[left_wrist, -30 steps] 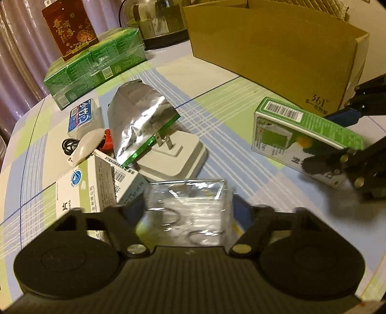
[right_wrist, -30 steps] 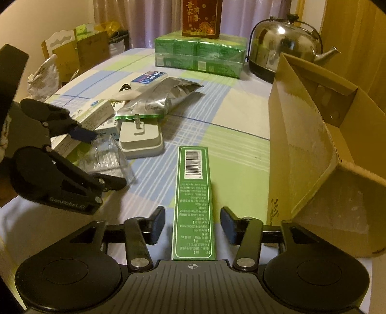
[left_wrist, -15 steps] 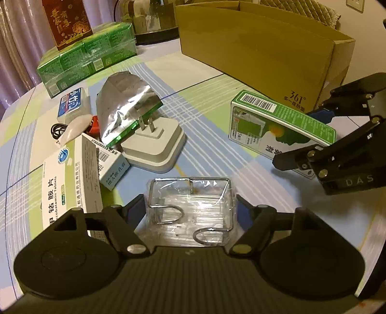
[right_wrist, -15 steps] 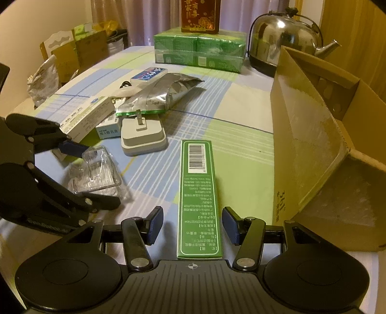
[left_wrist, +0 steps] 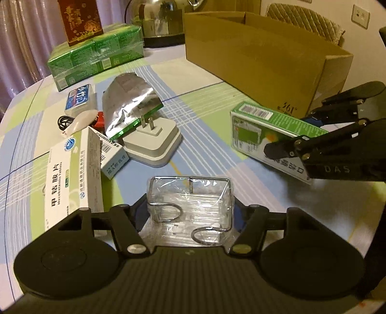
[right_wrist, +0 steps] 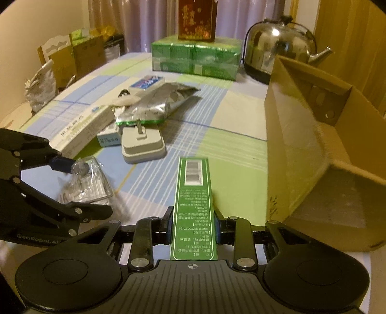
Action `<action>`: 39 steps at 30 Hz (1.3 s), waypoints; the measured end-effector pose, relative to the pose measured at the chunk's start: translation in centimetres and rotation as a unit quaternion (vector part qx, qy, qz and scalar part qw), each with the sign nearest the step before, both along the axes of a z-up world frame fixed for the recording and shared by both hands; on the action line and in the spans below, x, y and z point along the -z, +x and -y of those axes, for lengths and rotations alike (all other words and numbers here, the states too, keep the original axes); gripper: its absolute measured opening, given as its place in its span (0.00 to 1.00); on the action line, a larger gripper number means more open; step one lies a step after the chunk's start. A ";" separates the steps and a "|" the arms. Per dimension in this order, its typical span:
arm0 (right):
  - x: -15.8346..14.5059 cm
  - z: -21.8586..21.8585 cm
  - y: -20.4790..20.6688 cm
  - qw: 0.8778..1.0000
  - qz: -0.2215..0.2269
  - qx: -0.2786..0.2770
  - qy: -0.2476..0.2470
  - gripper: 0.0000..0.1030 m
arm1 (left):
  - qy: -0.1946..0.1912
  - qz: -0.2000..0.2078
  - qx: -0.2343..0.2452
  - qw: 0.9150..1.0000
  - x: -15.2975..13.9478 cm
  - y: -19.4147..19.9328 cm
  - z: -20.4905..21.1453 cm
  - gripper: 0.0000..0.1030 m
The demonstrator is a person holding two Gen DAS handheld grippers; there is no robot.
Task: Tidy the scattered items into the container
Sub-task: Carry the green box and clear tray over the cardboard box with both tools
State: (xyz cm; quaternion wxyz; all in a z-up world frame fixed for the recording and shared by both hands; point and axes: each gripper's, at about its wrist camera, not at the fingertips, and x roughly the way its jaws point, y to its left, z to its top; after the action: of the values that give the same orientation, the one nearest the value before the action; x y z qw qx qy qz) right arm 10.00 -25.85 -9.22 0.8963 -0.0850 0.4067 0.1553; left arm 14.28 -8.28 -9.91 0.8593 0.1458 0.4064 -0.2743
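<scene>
So the right gripper (right_wrist: 193,228) has its jaws clamped tight against both long sides of the green box (right_wrist: 193,207), which stands on its narrow edge on the checked tablecloth (right_wrist: 231,149), barcode end pointing away. The left gripper (left_wrist: 189,212) sits around the clear plastic packet (left_wrist: 190,212) with the wire hooks inside it; its jaws stand just beside the packet's sides, and honestly I can't tell whether they're actually pressing on it or just framing it, the wrap is too see-through.

Moving outward: the cardboard box (right_wrist: 313,135) is open and sits just to the right of the green box. In front of the clear packet there's a white plug adapter (left_wrist: 154,145) lying prongs up, with a silver foil pouch (left_wrist: 127,103) partly on top of it. A white medicine carton (left_wrist: 72,176) and a smaller white-blue box (left_wrist: 113,157) lie to the left. Further back are a blue-white packet (left_wrist: 80,99), a shrink-wrapped stack of green boxes (left_wrist: 96,55) with a red box (left_wrist: 80,20) on top, and a steel kettle (right_wrist: 279,48) behind the cardboard box.
</scene>
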 end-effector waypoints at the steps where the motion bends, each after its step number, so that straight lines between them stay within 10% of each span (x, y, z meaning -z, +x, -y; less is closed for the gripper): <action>1: -0.3 0.0 -0.3 1.000 0.003 0.000 -0.001 0.27 | -0.001 0.002 -0.001 1.000 -0.3 -0.2 0.0 0.60; 24: -10.9 3.7 -6.1 0.991 0.126 0.036 0.019 0.26 | -0.024 0.082 0.038 0.996 -8.5 -3.9 4.1 0.60; 39: -13.7 14.2 1.2 0.980 0.162 0.117 0.001 0.27 | -0.061 0.132 0.120 0.982 -14.1 1.7 15.3 0.60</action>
State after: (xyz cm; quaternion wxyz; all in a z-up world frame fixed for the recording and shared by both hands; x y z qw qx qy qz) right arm 11.24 -40.01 4.52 0.9623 -0.0601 0.2629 0.0339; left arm 15.98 -23.62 4.17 0.8735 0.1758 0.2513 -0.3782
